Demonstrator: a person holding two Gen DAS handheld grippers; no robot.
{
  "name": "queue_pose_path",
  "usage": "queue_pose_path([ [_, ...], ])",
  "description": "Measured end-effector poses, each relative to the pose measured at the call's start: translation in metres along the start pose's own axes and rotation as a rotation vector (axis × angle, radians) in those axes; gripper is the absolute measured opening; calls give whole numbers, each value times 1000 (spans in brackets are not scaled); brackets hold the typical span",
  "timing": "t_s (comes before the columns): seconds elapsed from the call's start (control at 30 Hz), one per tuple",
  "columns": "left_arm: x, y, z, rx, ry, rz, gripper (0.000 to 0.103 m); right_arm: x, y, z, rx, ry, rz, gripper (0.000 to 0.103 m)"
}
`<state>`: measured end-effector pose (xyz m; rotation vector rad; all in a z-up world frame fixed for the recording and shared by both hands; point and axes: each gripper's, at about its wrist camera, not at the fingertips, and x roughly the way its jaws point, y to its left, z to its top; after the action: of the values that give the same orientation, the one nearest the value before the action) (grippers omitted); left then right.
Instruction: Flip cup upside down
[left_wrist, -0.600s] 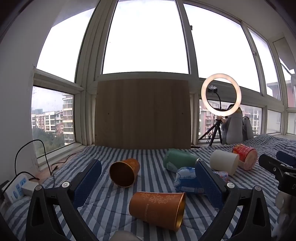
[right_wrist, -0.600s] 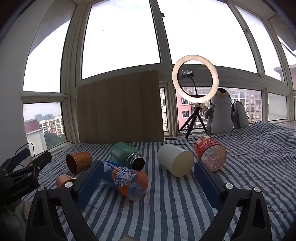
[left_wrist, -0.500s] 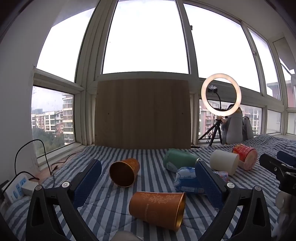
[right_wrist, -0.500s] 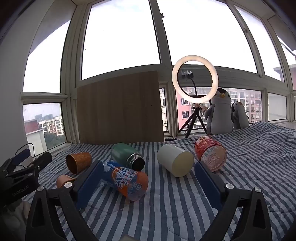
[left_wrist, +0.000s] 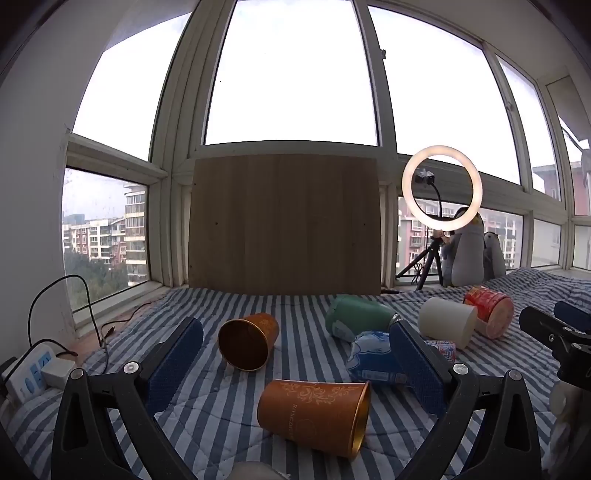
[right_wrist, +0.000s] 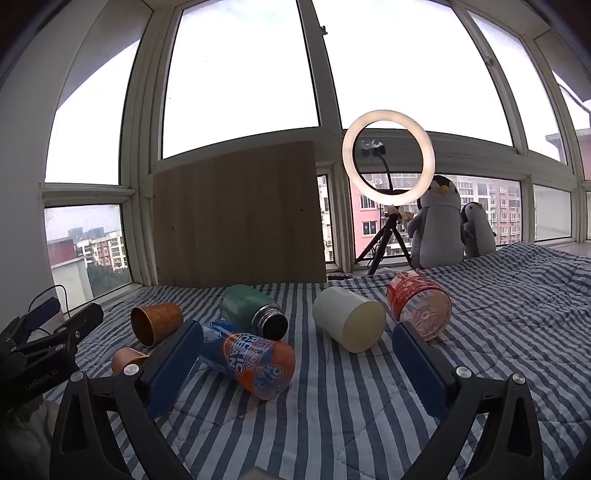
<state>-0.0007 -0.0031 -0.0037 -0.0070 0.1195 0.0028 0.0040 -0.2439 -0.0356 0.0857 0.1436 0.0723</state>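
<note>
Seven containers lie on their sides on the striped quilt (left_wrist: 303, 306); as far as their mouths show, they hold nothing. The near copper cup (left_wrist: 314, 415) lies between the spread fingers of the left gripper (left_wrist: 295, 363), mouth to the right, gold lining visible, touched by neither pad; the far copper cup (left_wrist: 246, 345) lies just beyond, its dark hollow mouth turned toward the camera. The green flask (right_wrist: 253, 312) lies with its open steel neck forward, dark inside; beside it rests the blue-and-orange can (right_wrist: 249, 360), its printed end facing the right wrist view. The white cup (right_wrist: 349, 324) shows only its cream flat end there, so its inside cannot be told; the red tub (right_wrist: 421, 308) next to it shows a pale, patterned round end. The right gripper (right_wrist: 295, 363) hangs over the quilt with fingers wide apart and nothing between them. Behind stand a board (left_wrist: 284, 225), a ring light (right_wrist: 388, 166) and two penguins (right_wrist: 439, 225).
</note>
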Motion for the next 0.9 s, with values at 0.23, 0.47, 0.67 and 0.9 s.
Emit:
queue_pose_path([
  [0.23, 0, 1, -1, -5, 2, 1, 102, -3, -3, 1, 11, -5, 2, 101],
  [0.47, 1, 1, -1, -7, 6, 4, 103, -3, -4, 2, 14, -3, 2, 101],
  [0.67, 0, 0, -1, -7, 7, 5, 102, -2, -5, 2, 20, 1, 2, 101],
  [0.9, 1, 0, -1, -6, 9, 5, 103, -3, -5, 2, 20, 1, 2, 101],
])
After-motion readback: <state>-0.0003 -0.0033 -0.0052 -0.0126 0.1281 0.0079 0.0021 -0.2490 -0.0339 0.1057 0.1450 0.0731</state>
